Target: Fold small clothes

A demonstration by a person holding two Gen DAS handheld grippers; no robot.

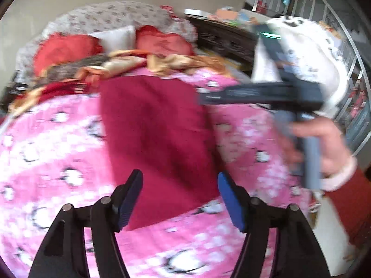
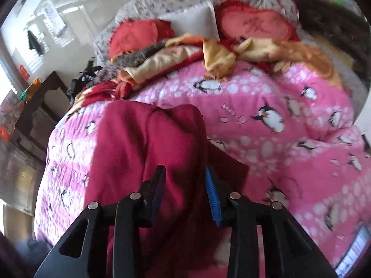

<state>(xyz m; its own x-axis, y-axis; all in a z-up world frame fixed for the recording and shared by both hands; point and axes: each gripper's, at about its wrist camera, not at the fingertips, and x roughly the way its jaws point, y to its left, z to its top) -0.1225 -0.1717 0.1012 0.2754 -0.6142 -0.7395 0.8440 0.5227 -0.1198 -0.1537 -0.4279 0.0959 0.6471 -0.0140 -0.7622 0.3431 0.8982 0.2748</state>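
Observation:
A dark red garment [image 1: 157, 139] lies flat on a pink penguin bedspread [image 1: 46, 153], folded into a long strip. My left gripper [image 1: 180, 199] hovers over its near end, open, with nothing between the blue pads. In the right wrist view the same garment [image 2: 139, 143] fills the lower middle. My right gripper [image 2: 185, 190] is just above it with its jaws a little apart, and the pads do not press on the cloth. In the left wrist view the right gripper [image 1: 262, 95] appears blurred at the right, held by a hand [image 1: 324, 143] in a red sleeve.
Red cushions [image 2: 255, 25], a white pillow [image 2: 192, 18] and a heap of orange and yellow cloth [image 2: 220, 55] lie at the head of the bed. A dark wooden cabinet [image 1: 222, 37], a white bundle [image 1: 308, 53] and a metal railing [image 1: 347, 46] stand at the right.

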